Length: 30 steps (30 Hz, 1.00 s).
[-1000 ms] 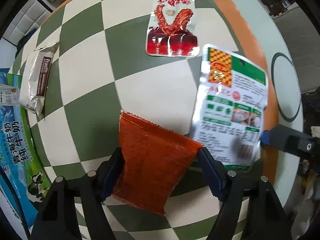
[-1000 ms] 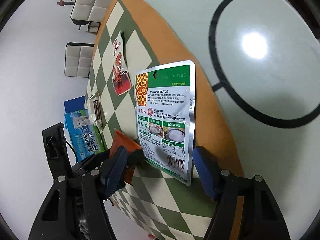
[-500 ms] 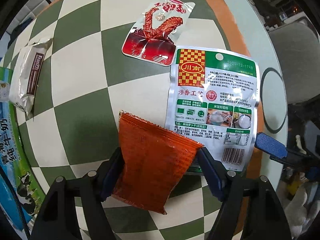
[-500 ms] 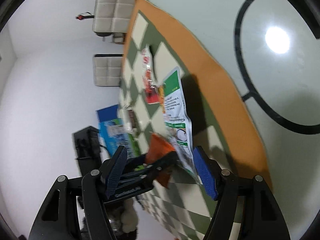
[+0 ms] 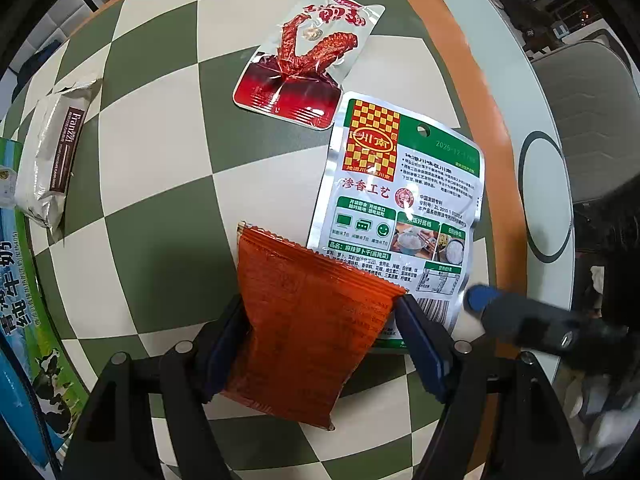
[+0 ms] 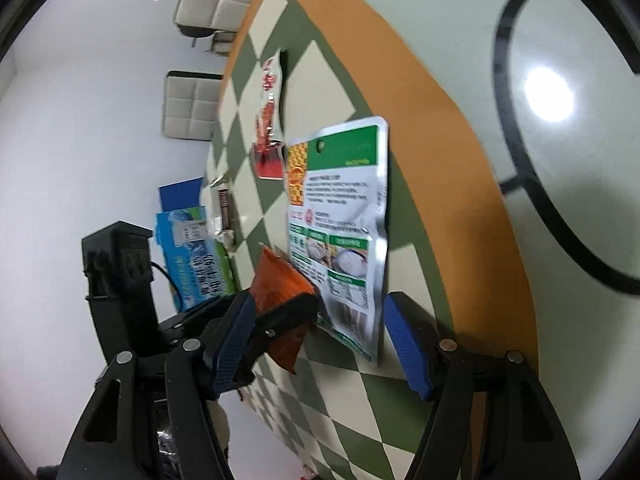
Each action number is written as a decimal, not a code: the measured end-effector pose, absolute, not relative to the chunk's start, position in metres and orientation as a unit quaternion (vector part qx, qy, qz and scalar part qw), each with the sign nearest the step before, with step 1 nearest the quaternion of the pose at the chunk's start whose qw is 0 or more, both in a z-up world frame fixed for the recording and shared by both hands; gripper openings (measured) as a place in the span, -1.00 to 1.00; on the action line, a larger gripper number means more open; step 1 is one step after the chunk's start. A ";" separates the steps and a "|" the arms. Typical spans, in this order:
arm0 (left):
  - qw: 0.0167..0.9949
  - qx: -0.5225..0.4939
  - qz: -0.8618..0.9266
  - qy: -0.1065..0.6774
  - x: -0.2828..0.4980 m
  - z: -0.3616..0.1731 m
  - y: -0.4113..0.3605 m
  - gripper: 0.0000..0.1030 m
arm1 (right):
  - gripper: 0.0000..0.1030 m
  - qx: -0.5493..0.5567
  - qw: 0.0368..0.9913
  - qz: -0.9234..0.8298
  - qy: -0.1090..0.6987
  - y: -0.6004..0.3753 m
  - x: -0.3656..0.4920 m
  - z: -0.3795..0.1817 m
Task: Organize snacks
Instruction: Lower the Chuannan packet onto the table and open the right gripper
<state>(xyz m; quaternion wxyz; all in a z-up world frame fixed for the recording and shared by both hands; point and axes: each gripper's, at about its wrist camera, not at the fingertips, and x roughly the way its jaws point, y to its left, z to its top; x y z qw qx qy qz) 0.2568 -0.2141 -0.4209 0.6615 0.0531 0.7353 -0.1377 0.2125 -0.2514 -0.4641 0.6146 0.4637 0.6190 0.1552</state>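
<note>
Two grippers are working the checkered mat (image 5: 160, 152). Left gripper (image 5: 320, 332) is pointing down, clamping the orange packet (image 5: 308, 320) across its width, both pads pressing its side edges; packet is hanging flat above the mat, just beside the green-and-silver pouch (image 5: 400, 200).

Right gripper (image 6: 316, 340) is coming in low over the pouch's barcode end, jaws closing, pads not yet touching; pouch's lower edge is sitting between them, nearer the right pad.

Advice: I'd be centring the pouch before pinching, staying clear of the left finger crossing in front. Red wing pack (image 5: 304, 64) and white cookie bar (image 5: 52, 152) are lying well apart, untouched.
</note>
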 end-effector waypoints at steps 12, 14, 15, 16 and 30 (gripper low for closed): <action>0.663 0.029 -0.155 0.732 0.237 -0.417 -0.188 0.42 | 0.30 0.603 0.560 0.187 0.537 -0.244 0.207 -0.486; 0.661 0.012 -0.157 0.734 0.236 -0.419 -0.182 0.42 | 0.30 0.624 0.551 0.199 0.517 -0.245 0.206 -0.488; 0.660 0.005 -0.158 0.735 0.236 -0.420 -0.180 0.42 | 0.30 0.634 0.546 0.202 0.508 -0.245 0.206 -0.490; 0.659 0.000 -0.160 0.735 0.234 -0.420 -0.179 0.42 | 0.30 0.643 0.542 0.201 0.502 -0.246 0.206 -0.493; 0.660 0.030 -0.155 0.734 0.232 -0.423 -0.191 0.42 | -0.84 0.446 0.638 0.134 0.613 -0.231 0.237 -0.467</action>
